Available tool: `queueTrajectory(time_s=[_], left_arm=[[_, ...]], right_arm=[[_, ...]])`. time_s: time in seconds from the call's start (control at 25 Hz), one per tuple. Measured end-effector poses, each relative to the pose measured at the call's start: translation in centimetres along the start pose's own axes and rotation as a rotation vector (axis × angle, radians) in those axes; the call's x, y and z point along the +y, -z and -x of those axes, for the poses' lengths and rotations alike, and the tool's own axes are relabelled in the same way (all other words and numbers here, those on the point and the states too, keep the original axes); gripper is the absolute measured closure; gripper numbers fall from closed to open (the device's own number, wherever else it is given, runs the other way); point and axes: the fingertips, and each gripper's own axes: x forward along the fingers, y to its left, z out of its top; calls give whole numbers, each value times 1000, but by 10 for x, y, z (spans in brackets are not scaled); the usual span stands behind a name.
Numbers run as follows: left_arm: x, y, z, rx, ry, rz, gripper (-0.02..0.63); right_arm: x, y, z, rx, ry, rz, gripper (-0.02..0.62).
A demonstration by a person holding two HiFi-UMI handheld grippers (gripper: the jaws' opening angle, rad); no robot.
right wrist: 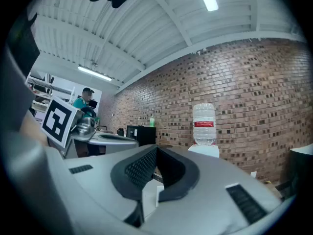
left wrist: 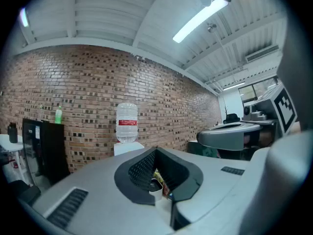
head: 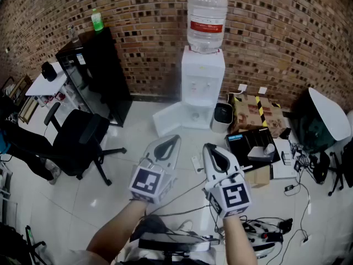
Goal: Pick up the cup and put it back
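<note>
1. Cup: not made out in any view; perhaps near water dispenser (head: 202,87) at far edge of floor (head: 138,164).
2. Left hand-held gripper (head: 177,138) and right hand-held gripper (head: 208,146): jaws together, empty.
3. Likely light, thin-walled; gentle mid-wall grip advised.

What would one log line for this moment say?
left tongs: shut, empty | right tongs: shut, empty | both level, aimed at water cooler | nothing picked up

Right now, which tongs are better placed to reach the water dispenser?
Right, only just. Both are shut, empty and level; in the head view the right tongs sit more squarely below the water dispenser than the left tongs.
</note>
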Motion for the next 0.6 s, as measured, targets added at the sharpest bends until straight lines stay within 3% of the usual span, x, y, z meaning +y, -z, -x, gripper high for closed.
queueTrajectory(time_s=[0.28,0.6], left_arm=[[-9,8,-34,-1,-1,-13,601],[15,23,-98,-12,21,-3,601]], right_arm=[[-34,4,-17,-6,-7,-16,595],[-76,9,-74,0,36,-12,595]])
